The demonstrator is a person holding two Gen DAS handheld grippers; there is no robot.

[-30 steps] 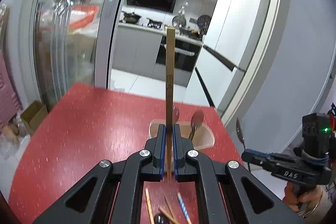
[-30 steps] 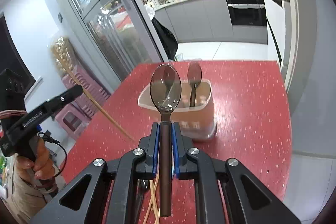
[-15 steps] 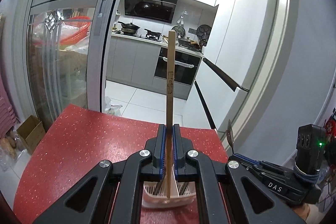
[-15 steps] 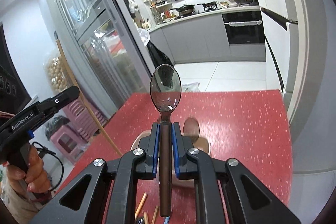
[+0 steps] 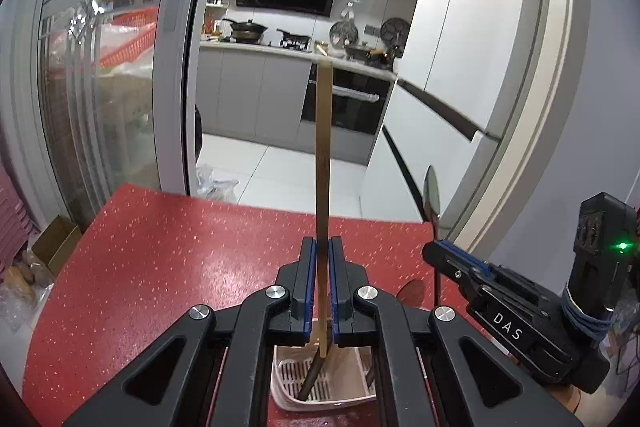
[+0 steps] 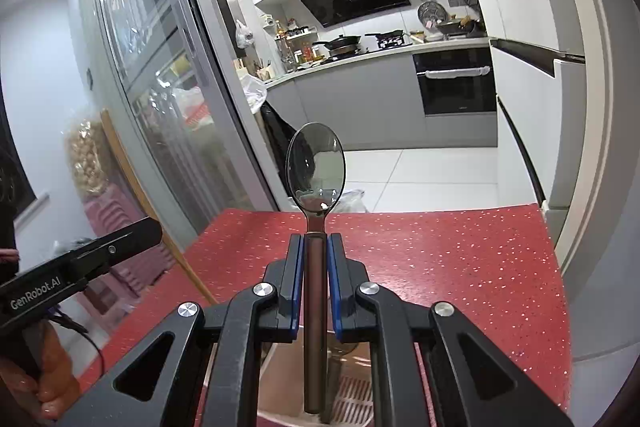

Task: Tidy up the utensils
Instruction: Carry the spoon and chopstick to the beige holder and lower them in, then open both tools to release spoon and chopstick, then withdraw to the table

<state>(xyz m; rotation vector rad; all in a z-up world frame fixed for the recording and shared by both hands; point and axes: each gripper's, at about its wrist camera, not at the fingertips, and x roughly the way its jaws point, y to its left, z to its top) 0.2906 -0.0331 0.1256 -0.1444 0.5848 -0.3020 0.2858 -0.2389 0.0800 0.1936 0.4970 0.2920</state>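
Jaws of the left gripper [image 5: 323,281] clamp an upright chopstick [image 5: 322,155]; those of the right gripper [image 6: 316,283] clamp a spoon [image 6: 315,171] by its handle, bowl up. Both tools, a second ago short of the beige holder [image 5: 288,387], now hang over it, their lower ends just above its slotted floor: release into it appears imminent. Holder stands on a red speckled tabletop [image 5: 160,259]; beyond lie a glass sliding door [image 5: 100,87] and kitchen.
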